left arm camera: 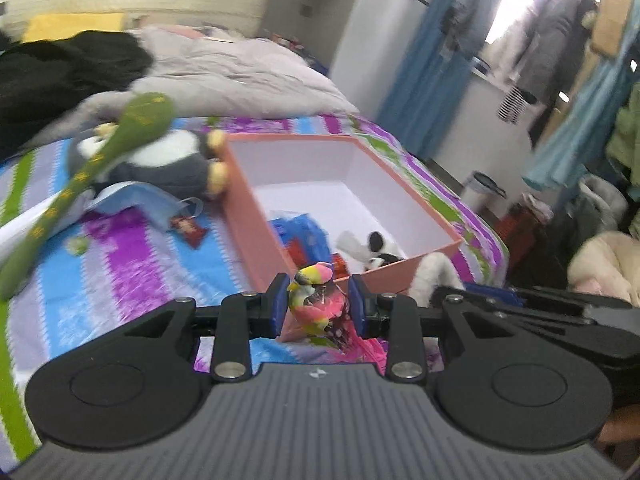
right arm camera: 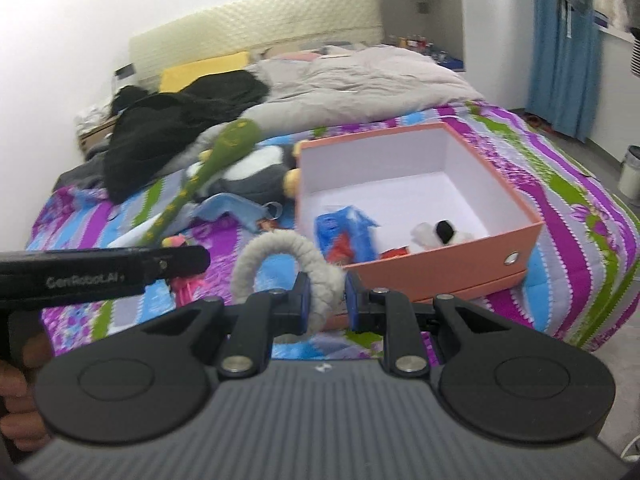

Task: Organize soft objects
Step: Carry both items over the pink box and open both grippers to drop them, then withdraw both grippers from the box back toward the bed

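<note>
In the left wrist view, the left gripper (left arm camera: pixel 319 304) is clamped on a small multicoloured toy bird (left arm camera: pixel 316 298), held above the striped bedspread (left arm camera: pixel 120 272) just before the near corner of the open pink box (left arm camera: pixel 256 236), which holds a black-and-white plush (left arm camera: pixel 370 246). In the right wrist view, the right gripper (right arm camera: pixel 326 300) pinches a grey braided fabric ring (right arm camera: pixel 296 256) near the same box (right arm camera: pixel 460 264); a plush penguin (right arm camera: pixel 256 176) lies beside it.

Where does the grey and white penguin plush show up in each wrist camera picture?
Left wrist: the penguin plush lies upper left, its yellow feet against the box's left wall.
Right wrist: the penguin plush sits centre left, just left of the box.
Shared landmark: the open orange box on the striped bedspread.
</note>
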{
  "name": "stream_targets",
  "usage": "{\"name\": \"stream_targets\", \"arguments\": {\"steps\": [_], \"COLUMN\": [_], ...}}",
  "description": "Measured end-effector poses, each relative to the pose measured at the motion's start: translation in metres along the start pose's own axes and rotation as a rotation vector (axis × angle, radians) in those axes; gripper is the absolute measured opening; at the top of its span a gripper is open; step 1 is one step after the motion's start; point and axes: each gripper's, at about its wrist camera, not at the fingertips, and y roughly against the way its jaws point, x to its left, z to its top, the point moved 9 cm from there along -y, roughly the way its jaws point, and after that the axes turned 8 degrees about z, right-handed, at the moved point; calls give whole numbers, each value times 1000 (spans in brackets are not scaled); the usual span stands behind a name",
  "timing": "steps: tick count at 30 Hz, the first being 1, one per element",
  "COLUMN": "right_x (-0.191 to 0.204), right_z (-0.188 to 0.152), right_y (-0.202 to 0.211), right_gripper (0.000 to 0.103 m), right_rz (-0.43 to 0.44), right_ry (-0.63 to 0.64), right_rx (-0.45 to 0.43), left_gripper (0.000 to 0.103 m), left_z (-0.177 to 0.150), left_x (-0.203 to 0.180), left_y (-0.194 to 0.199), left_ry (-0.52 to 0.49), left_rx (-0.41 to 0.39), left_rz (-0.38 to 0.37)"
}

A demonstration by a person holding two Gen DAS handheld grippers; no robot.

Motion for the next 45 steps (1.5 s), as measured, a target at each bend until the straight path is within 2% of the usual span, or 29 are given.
{"name": "stream_targets", "arguments": {"steps": [4,7,12,14,21,26,30,33,34,35,41,45], "right_x": [-23,-42,-60,-68,-98,-122,-131,-137,-139,-139,-133,-118], "right_z": [23,44,69,76,77,73,76,74,74,72,69,68], "right_y": [-14,-30,-69,-87,-139,-151,-152,-154,-155,-154,-140,-122], "right_gripper": [22,22,22,22,22,23,26,31,36,41,41,41], "right_rz": [-34,-27,-45,-24,-59,-94,-90,-88,-88,-87,-52,-25], "right_ry": [8,-11,8,-13,-84,-120,-130,-142,-143,-145,-152,-134], "right_rx": [-14,-23,51,98,266,318,319,332,334,333,309,261], "left_gripper": [37,37,37,37,37,37,38,49,55,56,56,56], "left_z": [27,56,95,107,121,111,101,98,98,97,96,101], "left_x": [-9,-13,-24,-28,-35,-35,-37,-37,-36,-35,-16,-1], "left_y": [-39,-69,-121,-143,-206,-237,-247,-249,-250,-248,-225,-194], "left_ry": [-18,-38,-30,-20,-15,-25,-35,-29,-35,-38,-25,-39], "left_rx": [40,49,112,151,290,379,412,421,419,417,391,324], "left_rz": [-60,-65,-91,-108,-92,-51,-46,-41,-32,-23,-21,-5]}}
